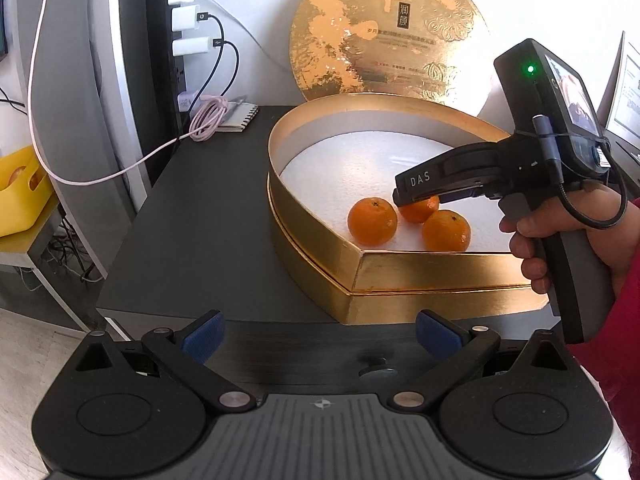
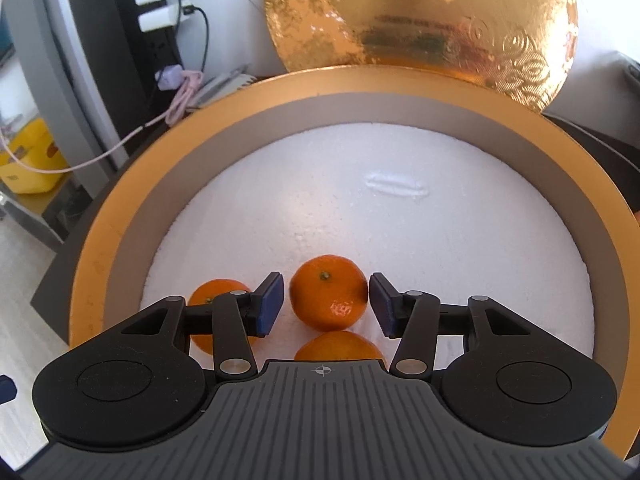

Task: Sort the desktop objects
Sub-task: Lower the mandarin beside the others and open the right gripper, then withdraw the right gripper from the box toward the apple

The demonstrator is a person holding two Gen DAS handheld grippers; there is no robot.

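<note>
The left wrist view gets the whole picture: the right gripper (image 1: 404, 196), held in a hand (image 1: 568, 232), is angled down into the gold box (image 1: 400, 264) on the dark table (image 1: 192, 208), while the left gripper (image 1: 318, 334) hovers near the box's front with its fingers spread wide and nothing between them. The right wrist view gets in close instead, and there the middle tangerine (image 2: 328, 294) sits stem-up between the right gripper's blue pads (image 2: 272, 304), fingers released with gaps on both sides. All three tangerines sit bunched on the white foam (image 2: 360, 208) inside the box, one on the left (image 2: 208, 300) and one nearer the camera (image 2: 340, 346), with the gold lid (image 1: 390, 36) propped upright behind.
</note>
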